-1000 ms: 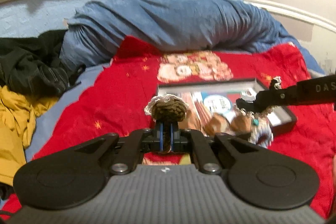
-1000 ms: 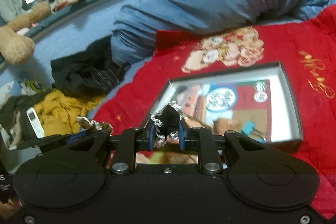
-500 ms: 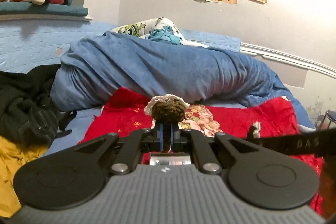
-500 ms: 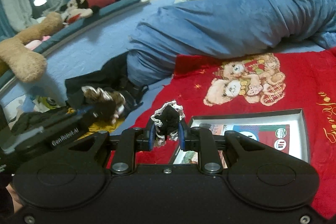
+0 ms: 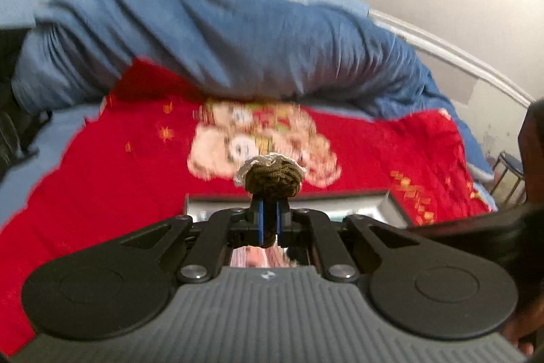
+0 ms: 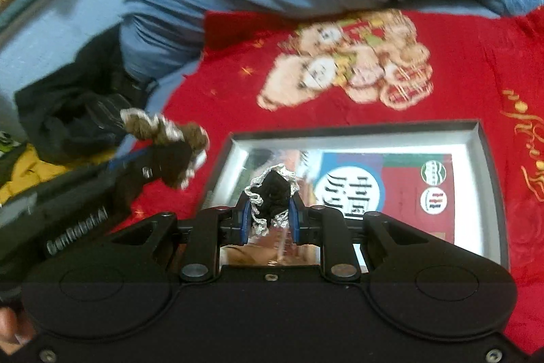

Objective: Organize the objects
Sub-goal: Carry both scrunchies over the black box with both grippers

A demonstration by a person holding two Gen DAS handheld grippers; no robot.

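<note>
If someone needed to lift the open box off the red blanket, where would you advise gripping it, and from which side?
Grip the near left wall of the box, coming down from above with one finger inside and one outside. The walls stand upright as a thin rim, the left side looks uncluttered, and the printed sheet lies flat inside, away from that wall. Both grippers are full, so one scrunchie must be set down first.

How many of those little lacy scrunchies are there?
2: a brown scrunchie in the left claw, a black scrunchie in the right claw. Others may be hidden.
</note>
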